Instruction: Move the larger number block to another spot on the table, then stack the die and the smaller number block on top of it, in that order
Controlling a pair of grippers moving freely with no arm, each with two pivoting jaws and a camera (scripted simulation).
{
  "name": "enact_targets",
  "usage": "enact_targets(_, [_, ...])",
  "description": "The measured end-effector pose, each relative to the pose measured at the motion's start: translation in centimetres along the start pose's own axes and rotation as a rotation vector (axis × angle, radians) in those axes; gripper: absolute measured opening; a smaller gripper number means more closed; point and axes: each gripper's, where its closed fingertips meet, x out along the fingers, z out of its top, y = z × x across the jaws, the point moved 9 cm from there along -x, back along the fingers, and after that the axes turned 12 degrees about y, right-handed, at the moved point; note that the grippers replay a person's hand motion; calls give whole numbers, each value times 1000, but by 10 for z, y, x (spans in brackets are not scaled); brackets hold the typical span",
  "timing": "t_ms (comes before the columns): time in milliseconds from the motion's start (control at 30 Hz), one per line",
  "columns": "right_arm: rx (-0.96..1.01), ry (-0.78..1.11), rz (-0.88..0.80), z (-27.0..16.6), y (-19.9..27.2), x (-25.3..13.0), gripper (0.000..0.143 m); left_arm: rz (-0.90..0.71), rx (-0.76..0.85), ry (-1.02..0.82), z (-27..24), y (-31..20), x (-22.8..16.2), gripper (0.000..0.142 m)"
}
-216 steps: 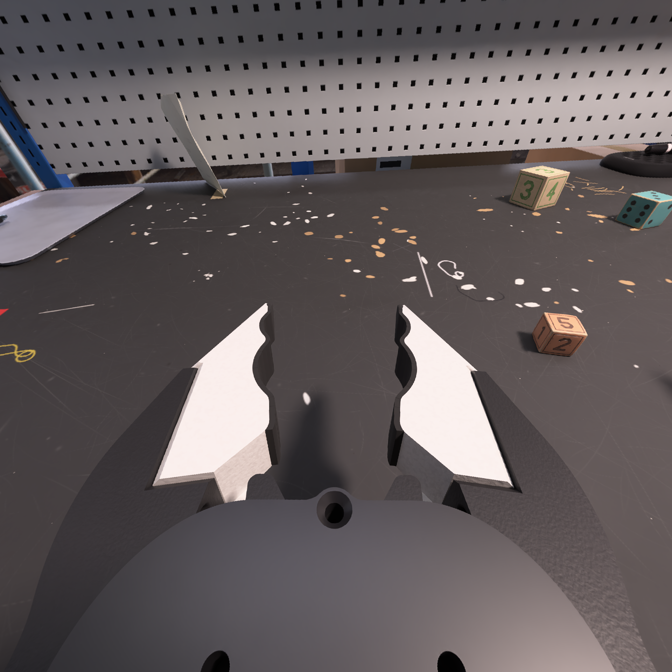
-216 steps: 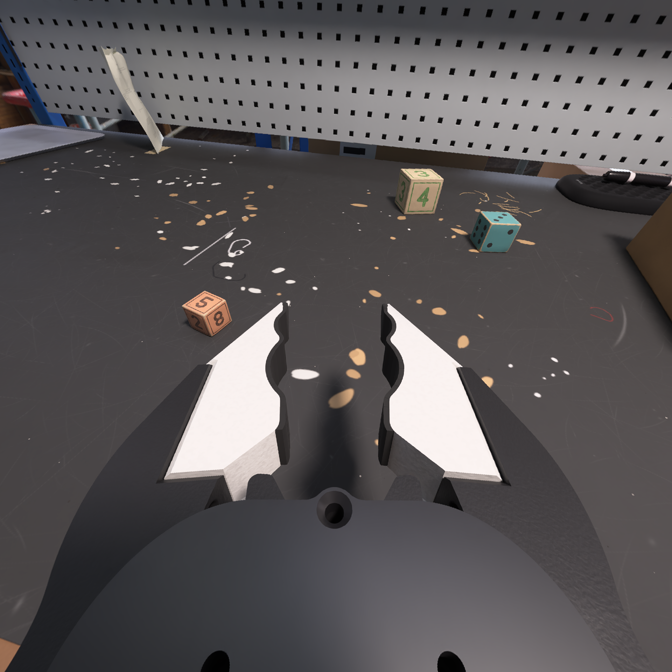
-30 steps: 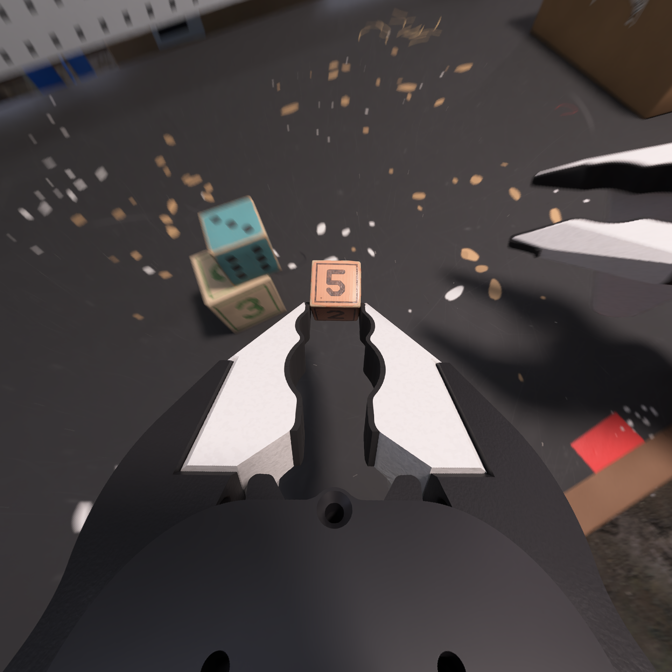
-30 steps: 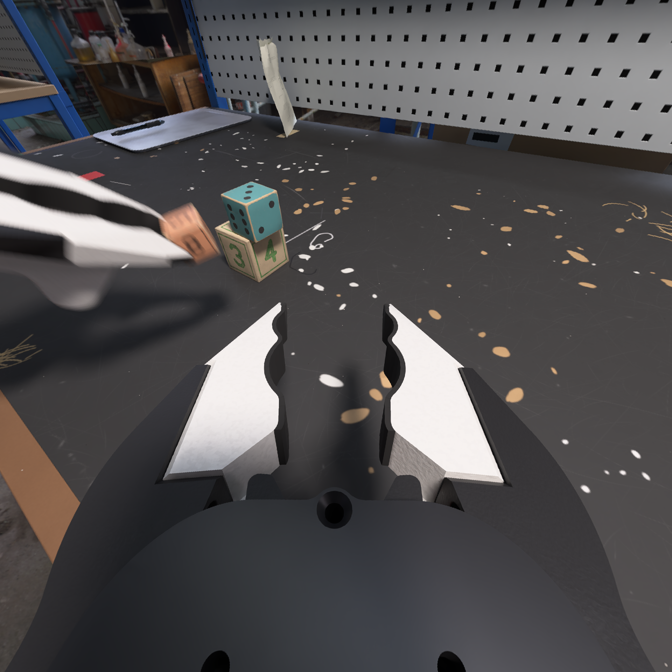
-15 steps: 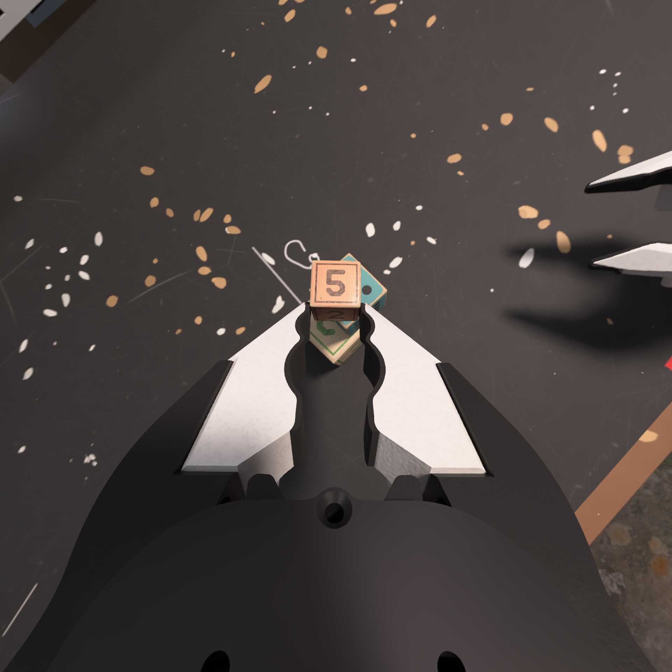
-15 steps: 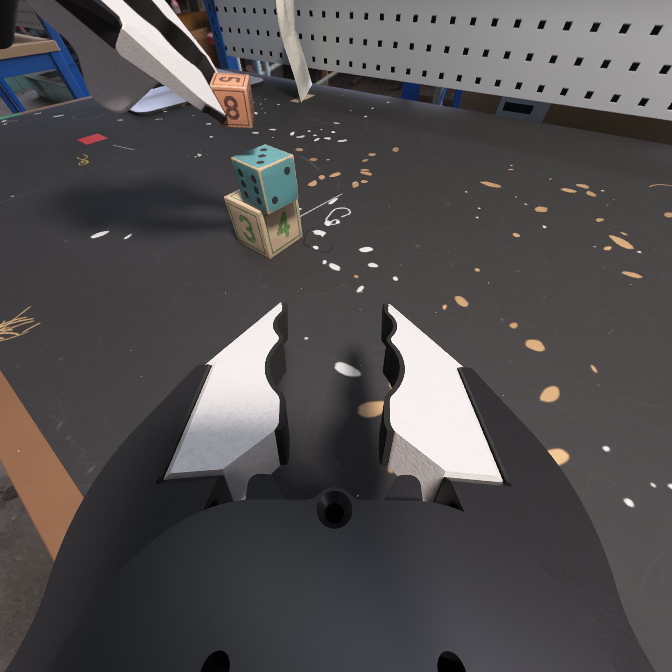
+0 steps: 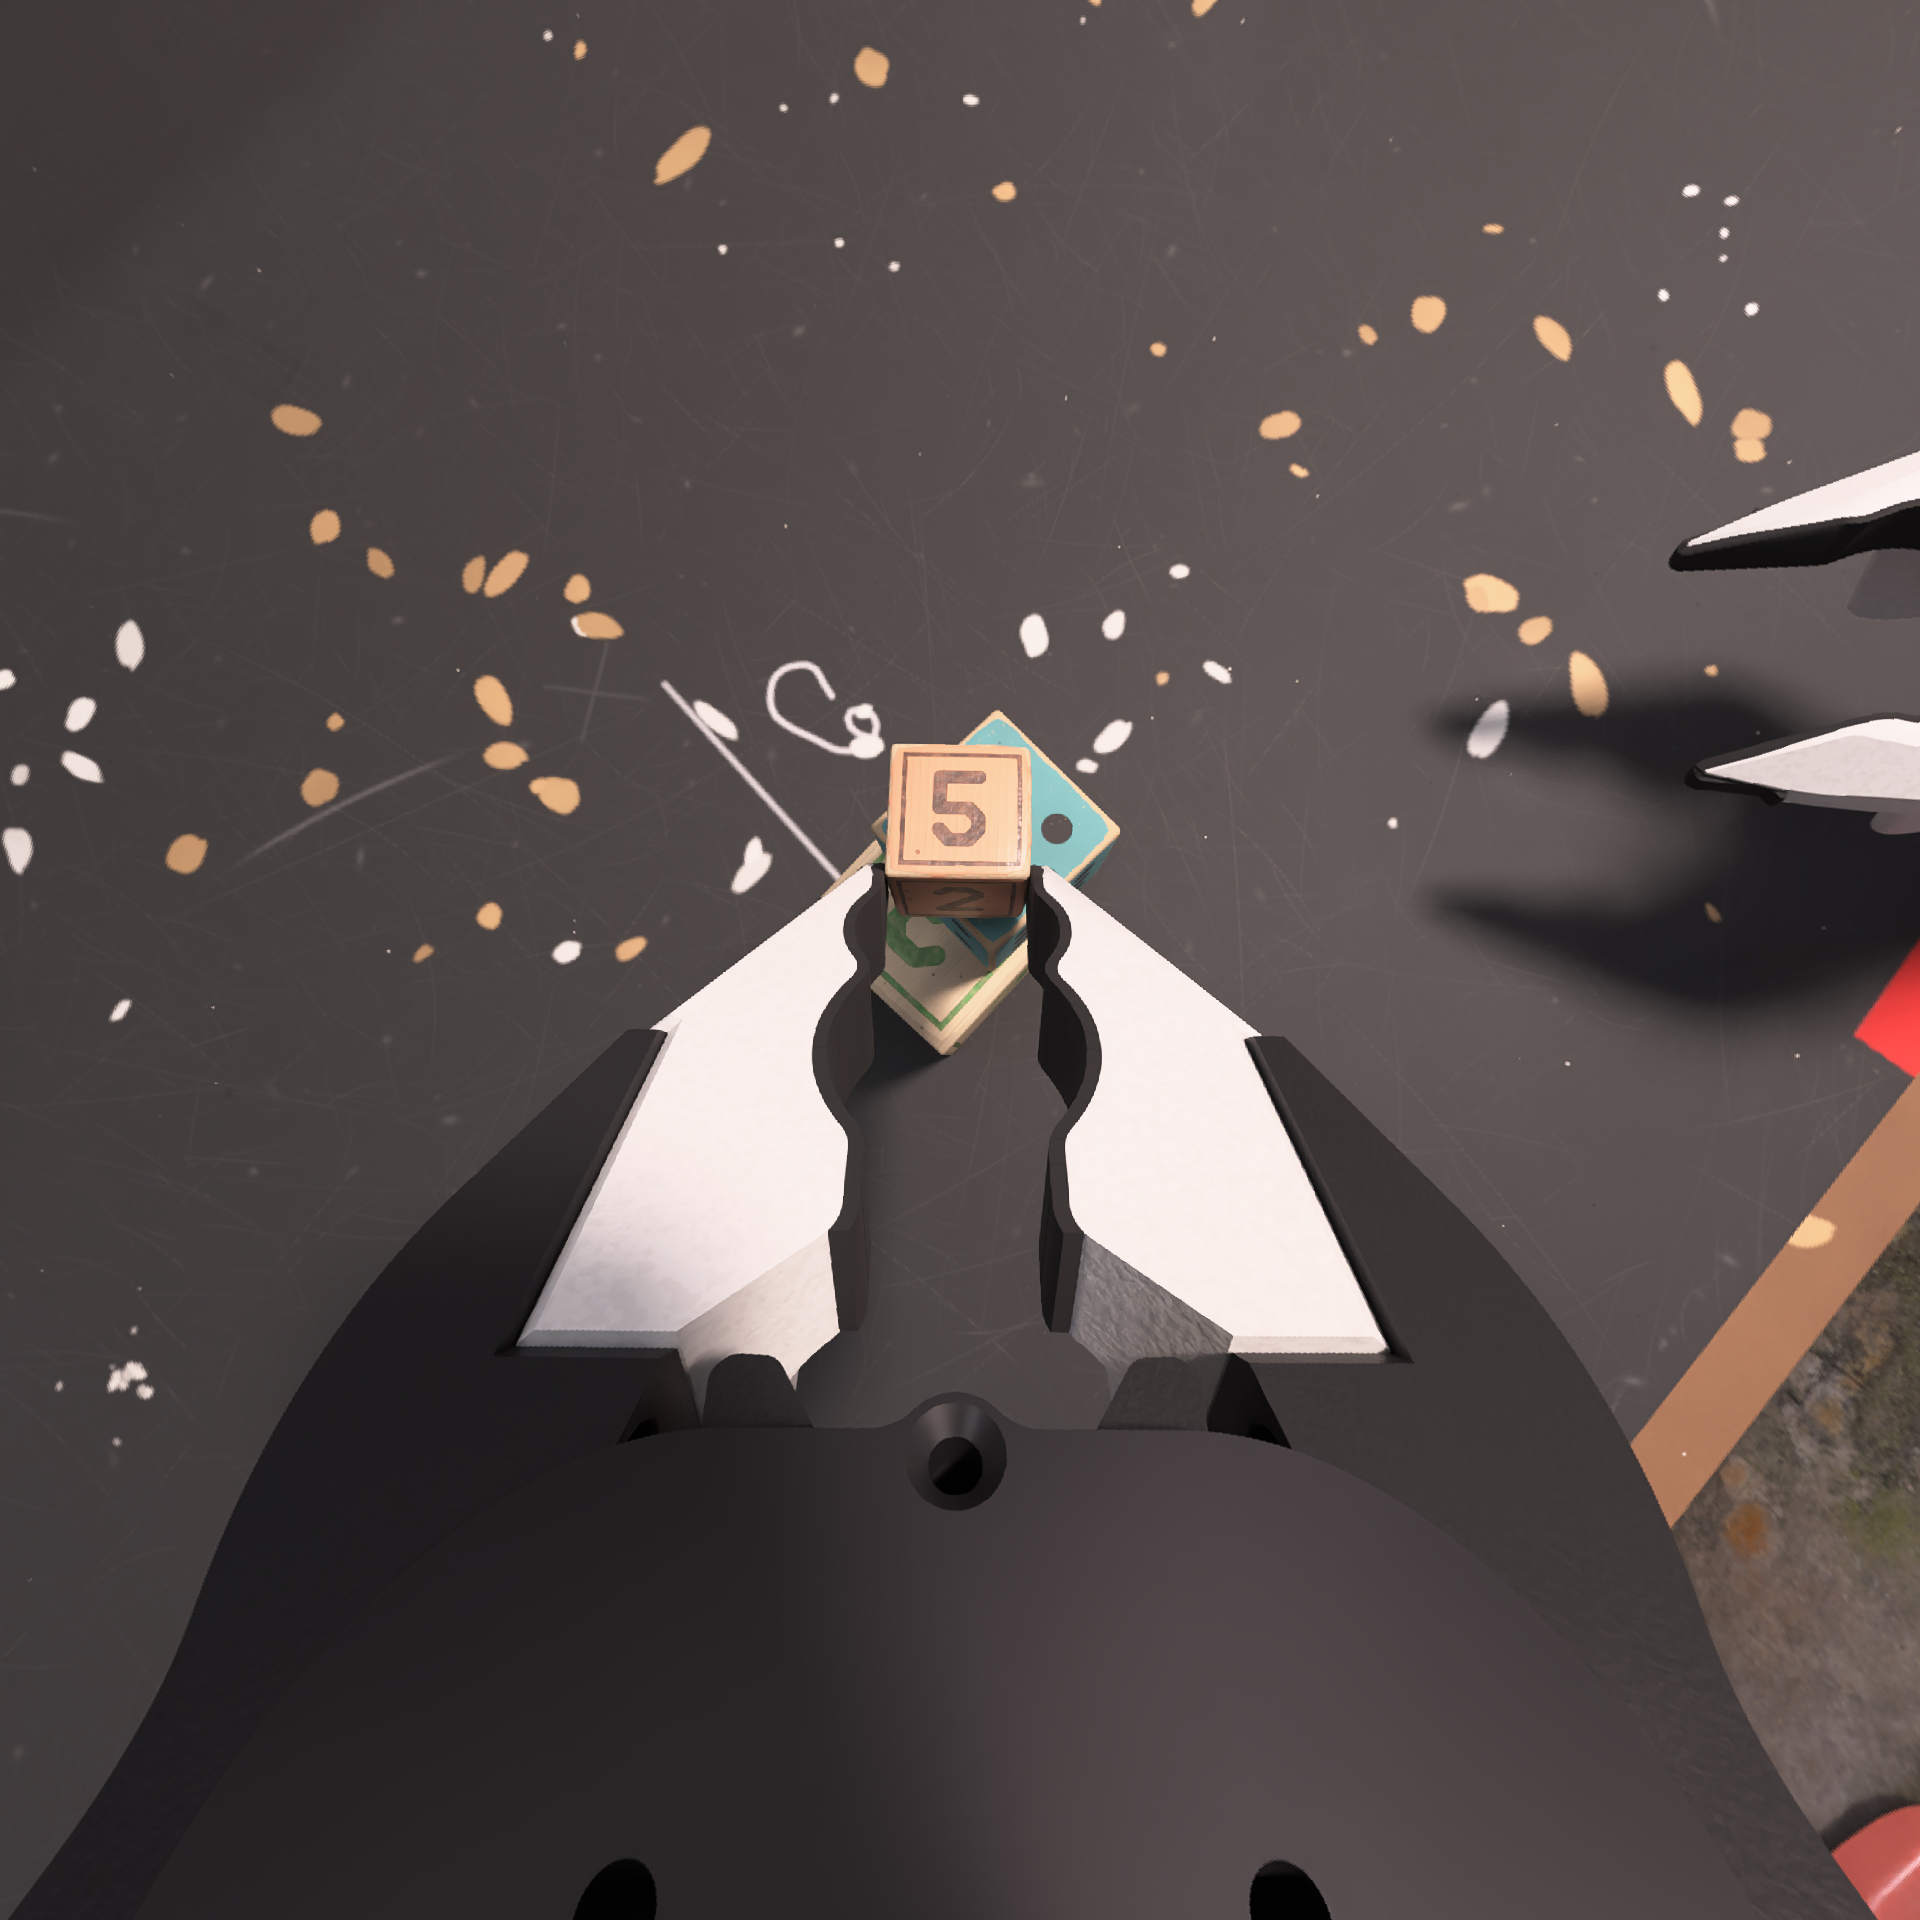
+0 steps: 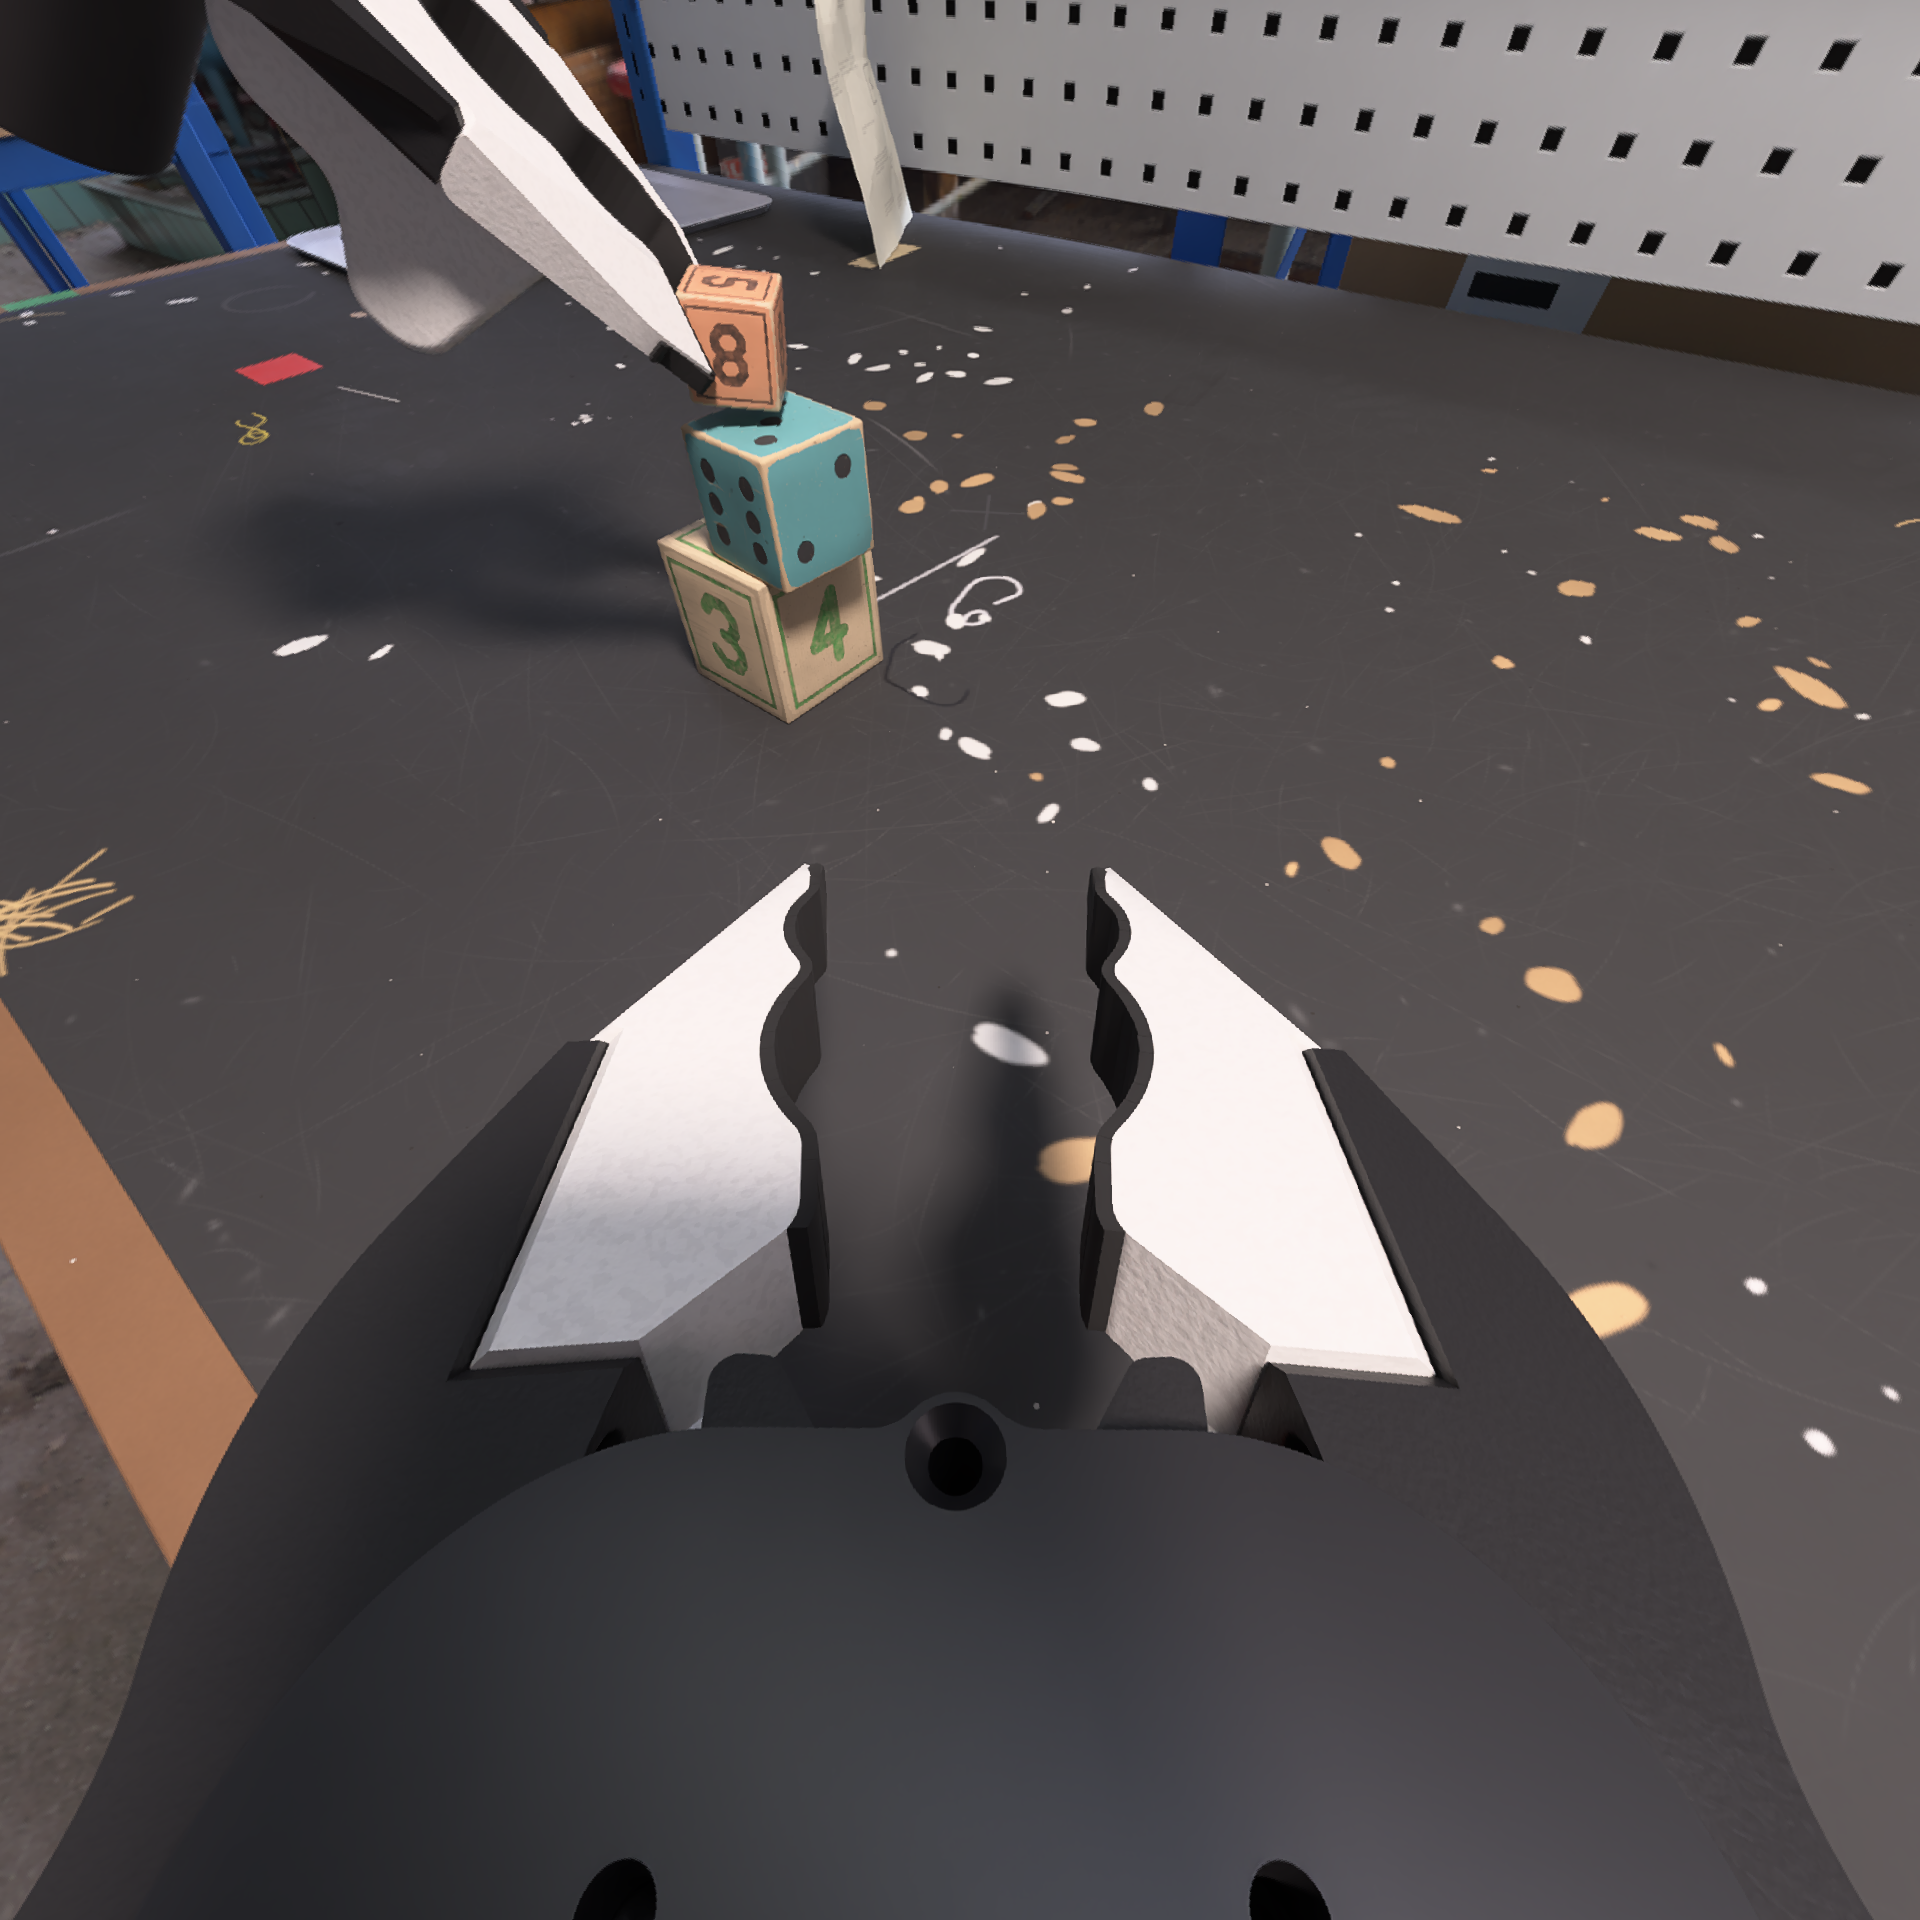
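The larger cream number block (image 8: 774, 629) stands on the dark table with the teal die (image 8: 784, 494) on top of it, turned a little. My left gripper (image 7: 956, 883) is shut on the small orange number block (image 7: 956, 826) and holds it right over the die (image 7: 1060, 831) and the cream block (image 7: 940, 987). In the right wrist view the orange block (image 8: 738, 338) sits at the die's top face, touching it or just above it, with the left gripper's fingers (image 8: 561, 208) slanting down from the upper left. My right gripper (image 8: 956, 883) is open and empty, low over the table in front of the stack.
The table's brown front edge (image 8: 94, 1226) runs along the left, and shows at the right of the left wrist view (image 7: 1766, 1288). A pegboard wall (image 8: 1351, 104) stands at the back with a paper strip (image 8: 868, 135). A red square (image 8: 278, 368) marks the table.
My left gripper has come down with the orange block, from well above the stack to the die's top face. The right gripper has stayed open and drifted slightly nearer the stack.
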Motion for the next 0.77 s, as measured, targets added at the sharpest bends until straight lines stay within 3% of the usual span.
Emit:
enact_targets(200, [-2,14,10,-1,2,4,50,-6,-16,-8,-3,-2,4,26])
enact_targets(400, [-19,24,-5,3,-2,3,50,-15,-43,-95,-13,-7,-13,63])
enact_targets(533, [-38,62,42,38,-15,5,50,36,-194,-329,-64,-20,-37,67])
enact_targets(633, [-299,171,109,86,-25,32,50,148,-330,-486,-115,-40,-18,70])
enact_targets(700, [-550,298,100,115,-33,66,51,271,-333,-489,-137,-54,-2,72])
enact_targets(767, [-651,432,184,138,-40,103,52,370,-324,-494,-145,-64,4,71])
